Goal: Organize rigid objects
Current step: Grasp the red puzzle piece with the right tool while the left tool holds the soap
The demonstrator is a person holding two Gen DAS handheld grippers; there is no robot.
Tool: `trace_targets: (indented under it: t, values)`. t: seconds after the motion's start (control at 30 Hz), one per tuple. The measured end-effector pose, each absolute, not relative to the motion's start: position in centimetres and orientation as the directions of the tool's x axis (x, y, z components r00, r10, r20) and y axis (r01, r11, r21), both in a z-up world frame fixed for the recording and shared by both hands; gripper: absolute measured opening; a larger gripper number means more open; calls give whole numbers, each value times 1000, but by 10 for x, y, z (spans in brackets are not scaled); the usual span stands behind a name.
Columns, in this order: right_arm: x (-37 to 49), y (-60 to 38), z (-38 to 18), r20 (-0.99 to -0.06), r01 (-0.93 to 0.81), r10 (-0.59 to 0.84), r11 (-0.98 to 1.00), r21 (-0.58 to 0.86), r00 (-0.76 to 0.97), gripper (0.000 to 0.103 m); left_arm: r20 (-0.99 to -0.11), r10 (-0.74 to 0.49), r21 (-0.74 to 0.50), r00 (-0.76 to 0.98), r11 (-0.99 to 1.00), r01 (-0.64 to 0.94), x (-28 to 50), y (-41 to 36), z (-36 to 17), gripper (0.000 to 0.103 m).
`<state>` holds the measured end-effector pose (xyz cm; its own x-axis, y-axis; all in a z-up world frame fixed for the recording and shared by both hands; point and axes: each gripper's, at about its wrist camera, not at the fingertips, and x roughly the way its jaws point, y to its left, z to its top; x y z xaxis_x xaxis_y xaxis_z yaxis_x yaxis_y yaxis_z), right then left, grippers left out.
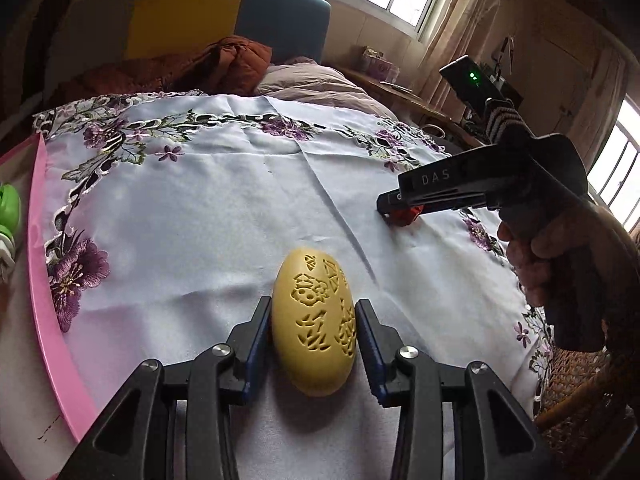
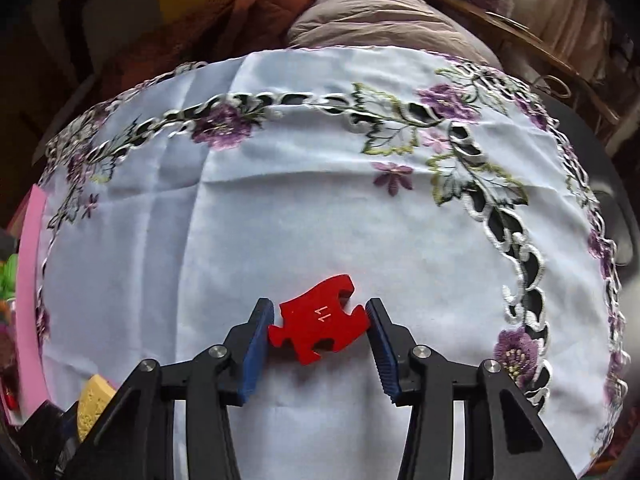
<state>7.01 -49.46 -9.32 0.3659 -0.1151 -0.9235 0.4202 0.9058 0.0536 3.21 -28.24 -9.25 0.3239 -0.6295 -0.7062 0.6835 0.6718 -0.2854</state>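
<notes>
Left tool (image 1: pixel 314 320) grips a yellow egg-shaped carved object (image 1: pixel 314 328), with both blue pads pressed against its sides. This object rests lengthwise on the white embroidered tablecloth (image 1: pixel 208 216) that covers the worktop, near the cloth's front edge.

Right tool (image 2: pixel 320 326) is closed on a red puzzle piece (image 2: pixel 318 330) marked with the number 11. Its blue pads touch the piece's two opposite edges, and the piece lies flat on the tablecloth (image 2: pixel 280 208). In the left wrist view, the right tool (image 1: pixel 394 210) appears to the right of the yellow object and farther back on the cloth, well apart from it. The red piece (image 1: pixel 408 216) shows at its tip, and a person's hand (image 1: pixel 556 264) wraps the tool's black handle.

A pink tray rim (image 1: pixel 44 264) borders the tablecloth on its left side, with a green item (image 1: pixel 10 204) beyond it. Purple embroidered flowers (image 2: pixel 448 100) run along the far and right borders of the cloth. Behind the cloth's far edge lie a rust-coloured quilted garment (image 1: pixel 236 60) and a pale pillow (image 1: pixel 316 80).
</notes>
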Motion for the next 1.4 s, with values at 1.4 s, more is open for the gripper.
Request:
trace_targets:
  t: [1.4]
  values:
    - [73, -474, -99, -923, 313, -115, 950, 6, 368, 55, -759, -520, -126, 391, 706, 697, 19, -271, -57, 44]
